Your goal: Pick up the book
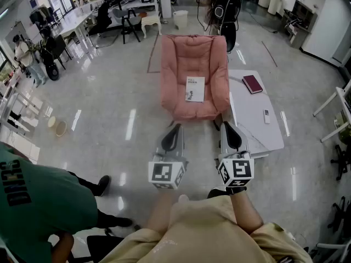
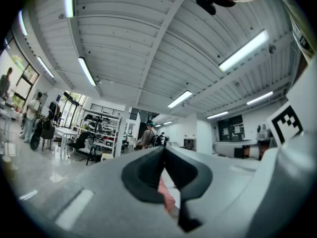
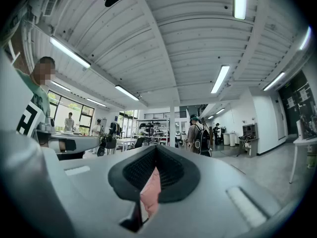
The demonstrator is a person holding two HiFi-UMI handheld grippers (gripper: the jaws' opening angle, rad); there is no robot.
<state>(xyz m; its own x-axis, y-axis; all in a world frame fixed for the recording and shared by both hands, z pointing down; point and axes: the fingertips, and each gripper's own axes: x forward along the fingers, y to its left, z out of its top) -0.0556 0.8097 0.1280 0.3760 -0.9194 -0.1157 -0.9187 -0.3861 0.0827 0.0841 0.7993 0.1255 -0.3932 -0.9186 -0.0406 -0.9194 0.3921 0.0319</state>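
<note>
A white book (image 1: 195,89) lies flat on the seat of a pink armchair (image 1: 178,86) ahead of me. A dark red book (image 1: 252,84) rests on the white low table (image 1: 253,118) to the chair's right. My left gripper (image 1: 176,128) and right gripper (image 1: 226,126) are held side by side just short of the chair's front edge, both shut and holding nothing. In the left gripper view the jaws of the left gripper (image 2: 164,152) meet, with a sliver of pink chair (image 2: 167,198) behind them. The right gripper (image 3: 156,153) also shows its jaws together, with the pink chair (image 3: 150,196) beyond.
A small white remote (image 1: 266,115) lies on the table. A person in a green shirt (image 1: 38,199) stands close at my left. Someone with a backpack (image 1: 225,7) stands behind the chair. Desks and chairs (image 1: 118,15) fill the far left; glossy floor surrounds the armchair.
</note>
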